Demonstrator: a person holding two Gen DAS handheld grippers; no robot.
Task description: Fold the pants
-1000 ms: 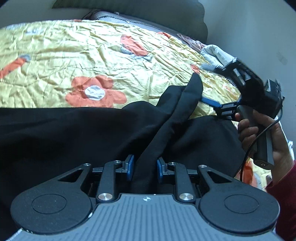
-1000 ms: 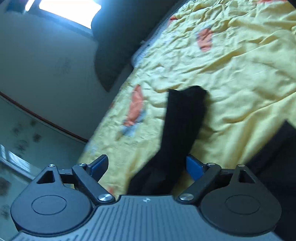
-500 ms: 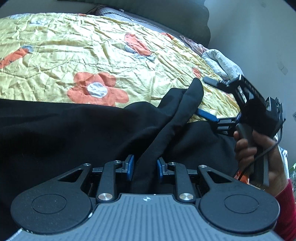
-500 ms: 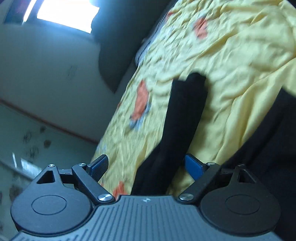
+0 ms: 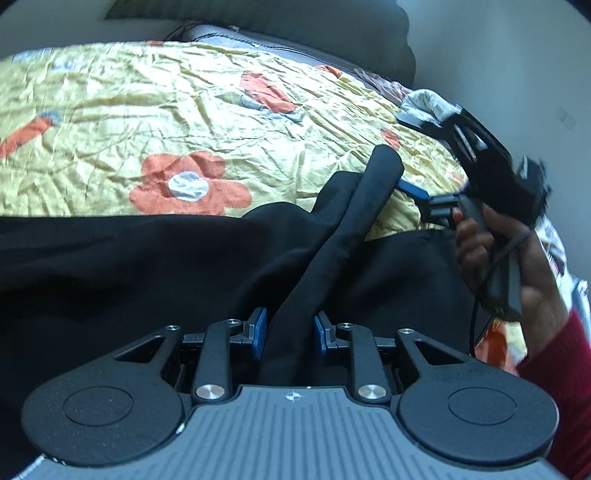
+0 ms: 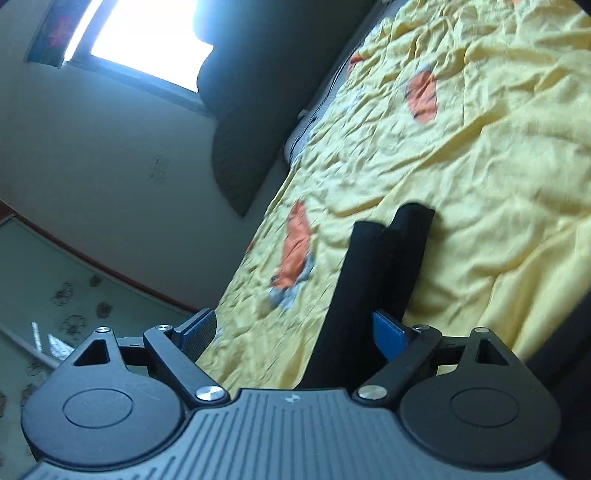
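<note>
Black pants (image 5: 147,266) lie bunched across the near part of a yellow flowered bedspread (image 5: 147,110). A raised fold of the pants runs from my left gripper (image 5: 289,328) up and to the right, and the left pads are shut on it. The far end of that fold (image 5: 384,162) sits between the wide-open fingers of my right gripper (image 5: 403,152). In the right wrist view the same black fold (image 6: 369,277) stands between the fingers of the right gripper (image 6: 291,325), close to the right pad (image 6: 388,332) and well apart from the left one.
A person's hand (image 5: 517,266) in a red sleeve holds the right gripper. A dark headboard (image 5: 258,14) and grey wall bound the bed's far side. A patterned cloth (image 5: 424,101) lies at the far right corner. A bright window (image 6: 147,40) is on the wall.
The right gripper has tilted a little, so more wall and window show in its view. The black fold stays between its open fingers. The left grip on the fold is unchanged.
</note>
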